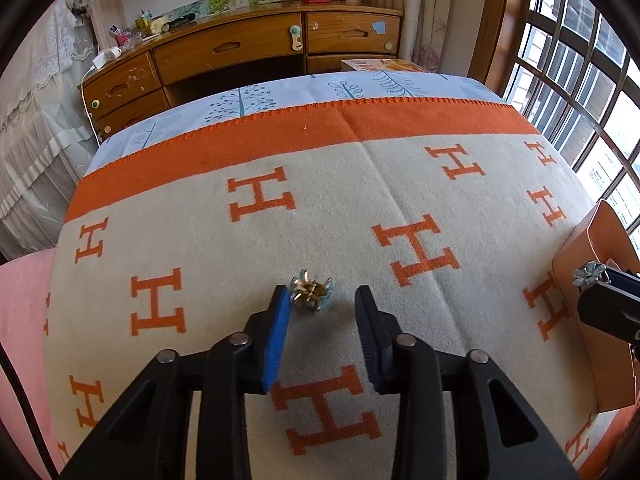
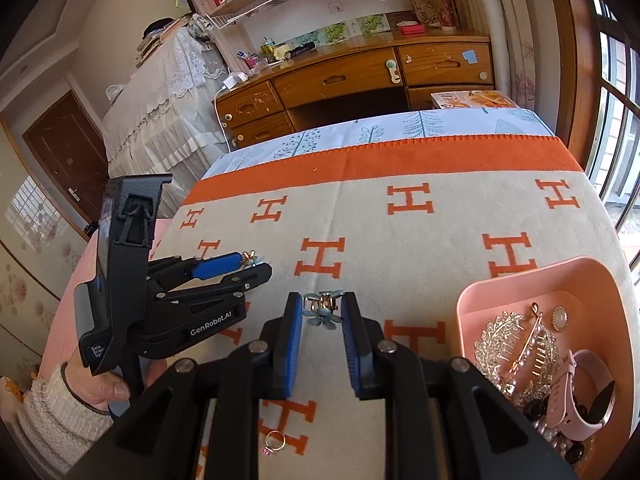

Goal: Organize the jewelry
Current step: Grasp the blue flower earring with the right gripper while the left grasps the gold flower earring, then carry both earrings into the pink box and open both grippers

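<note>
A small gold and pale-blue flower hair clip (image 1: 310,291) lies on the blanket between the tips of my left gripper (image 1: 322,295), which is open; the clip touches the left blue pad. It also shows in the right wrist view (image 2: 252,258). My right gripper (image 2: 322,307) is shut on a second blue flower hair clip (image 2: 323,309), held above the blanket; it also shows in the left wrist view (image 1: 589,273). A pink tray (image 2: 474,298) at the right holds a crystal leaf comb (image 2: 510,344), a gold pin, a pink watch and beads.
A gold ring with a pink stone (image 2: 274,442) lies on the blanket (image 1: 320,200) under my right gripper. A wooden desk (image 1: 240,44) stands beyond the bed's far edge. A window (image 1: 580,80) is on the right.
</note>
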The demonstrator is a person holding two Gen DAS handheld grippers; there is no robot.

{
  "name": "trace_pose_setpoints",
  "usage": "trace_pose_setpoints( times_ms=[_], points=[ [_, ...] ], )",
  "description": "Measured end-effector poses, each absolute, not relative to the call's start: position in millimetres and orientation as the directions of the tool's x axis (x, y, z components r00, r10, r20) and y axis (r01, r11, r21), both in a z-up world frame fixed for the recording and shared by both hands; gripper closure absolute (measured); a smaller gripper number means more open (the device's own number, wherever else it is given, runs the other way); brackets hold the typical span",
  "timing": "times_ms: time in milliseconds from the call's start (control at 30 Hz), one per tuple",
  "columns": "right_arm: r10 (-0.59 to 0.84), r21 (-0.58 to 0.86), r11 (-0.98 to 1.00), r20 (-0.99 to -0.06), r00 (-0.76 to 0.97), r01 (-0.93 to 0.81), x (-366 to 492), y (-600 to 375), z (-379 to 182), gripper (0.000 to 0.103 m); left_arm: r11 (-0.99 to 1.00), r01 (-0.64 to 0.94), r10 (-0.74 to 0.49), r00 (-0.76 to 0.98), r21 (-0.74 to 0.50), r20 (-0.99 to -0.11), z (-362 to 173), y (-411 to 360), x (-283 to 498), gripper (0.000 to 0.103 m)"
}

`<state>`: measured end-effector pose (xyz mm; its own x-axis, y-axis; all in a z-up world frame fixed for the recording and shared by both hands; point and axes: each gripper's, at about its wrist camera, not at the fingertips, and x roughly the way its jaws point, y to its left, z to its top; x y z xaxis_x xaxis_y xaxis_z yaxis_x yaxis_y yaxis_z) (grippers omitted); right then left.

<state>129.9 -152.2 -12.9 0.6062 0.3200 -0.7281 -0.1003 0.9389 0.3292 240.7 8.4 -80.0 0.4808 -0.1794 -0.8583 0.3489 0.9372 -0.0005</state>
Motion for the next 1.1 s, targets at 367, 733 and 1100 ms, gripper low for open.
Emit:
trace_pose_setpoints(
  times_ms=[367,733,1100],
  points=[
    [0.315,0.345,0.936,-0.724,0.614,-0.073,116,-169,-17,0.083,0.94,0.341,-0.204,0.516,-0.018,-0.832,-68,10,232,0.088],
    [0.185,0.31,0.95,-0.674,0.715,0.046,68,-250,26,0.083,0.881,0.463,-0.366,0.535,-0.098,-0.762,10,-37,171,0.088],
    [0.126,0.272,0.957,-0.704,0.699,0.103,20,-289,31,0.083,0.747,0.638,-0.536,0.413,-0.186,-0.736,36,-128,108,0.088]
  ],
)
